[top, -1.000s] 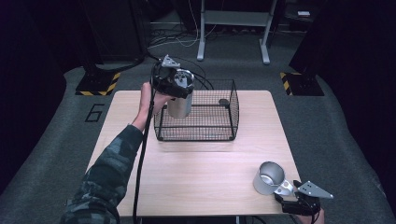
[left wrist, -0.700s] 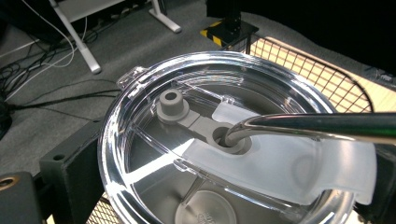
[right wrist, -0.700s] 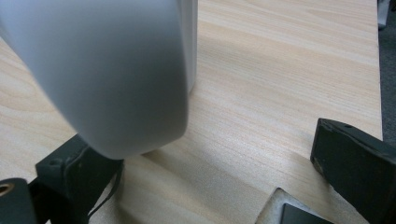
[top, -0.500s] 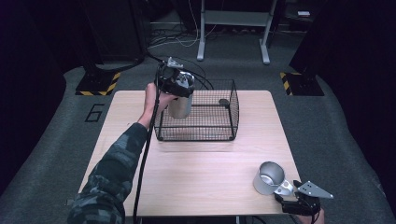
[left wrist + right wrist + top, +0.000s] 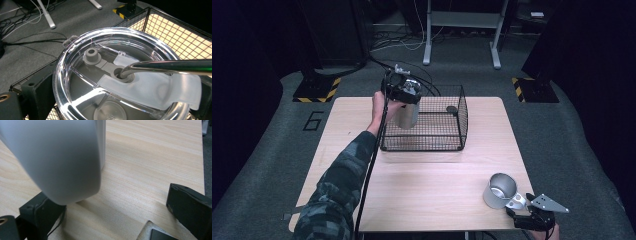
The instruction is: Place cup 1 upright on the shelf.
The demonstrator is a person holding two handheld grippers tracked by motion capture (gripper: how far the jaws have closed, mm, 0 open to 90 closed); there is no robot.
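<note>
A steel tumbler with a clear lid and a metal straw hangs in the left tongs, whose jaws are closed on its top. It is held above the near-left corner of a black wire basket, its body partly inside the rim. The left hand grips the tongs from the outer side. The basket stands on the pale wooden table directly beneath them, with a small dark round object on its floor off to their right. Well apart, at the table's near right corner, the right tongs stand spread wide, one jaw against a second steel mug, the other clear of it, gripping nothing.
</note>
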